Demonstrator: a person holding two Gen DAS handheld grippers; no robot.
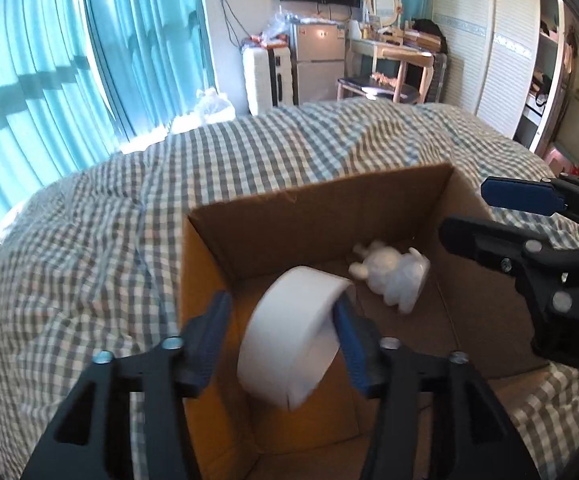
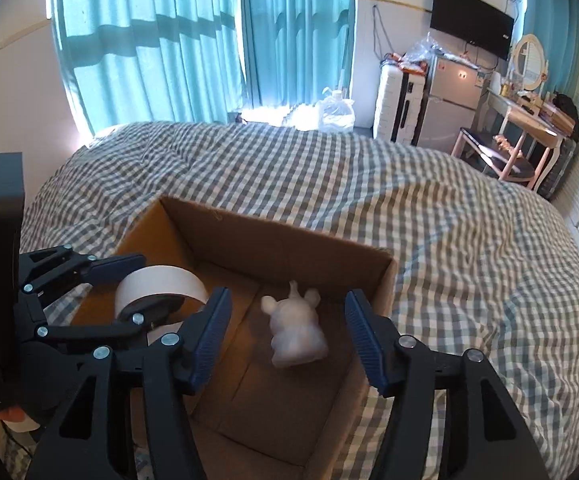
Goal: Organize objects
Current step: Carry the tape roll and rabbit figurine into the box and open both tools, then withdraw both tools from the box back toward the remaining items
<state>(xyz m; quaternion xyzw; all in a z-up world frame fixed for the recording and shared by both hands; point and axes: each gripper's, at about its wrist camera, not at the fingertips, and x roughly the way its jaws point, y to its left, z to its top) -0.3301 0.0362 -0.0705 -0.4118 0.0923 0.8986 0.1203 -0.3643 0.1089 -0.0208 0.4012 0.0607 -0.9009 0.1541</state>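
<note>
Checked bedding (image 2: pixel 369 184) in grey and white covers a bed, with turquoise curtains (image 2: pixel 149 40) behind it and a small fridge (image 2: pixel 453 108) and a dressing table (image 2: pixel 529 120) at the far right of the room. On the bedding stands an open cardboard box (image 2: pixel 289 244), its top open toward the cameras. Inside, on the right side of the floor of the box, lies a small white animal figurine (image 2: pixel 295 330); it lies on its side, and its long axis runs from near to far, with the head and ears pointing to the far wall of the box. On the left side, over the box, is a white tape roll (image 1: pixel 289 336); it stands on its edge, so its axis runs roughly left to right, between the two fingers. The left gripper (image 1: pixel 281 328) is about half open around this roll: the right pad seems to touch the roll's side, the left pad stands clearly apart, so the roll is not clamped. The right gripper (image 2: pixel 287 338) hangs above the figurine, jaws about half open and holding nothing; the figurine appears between its fingers but lower, on the box floor.
</note>
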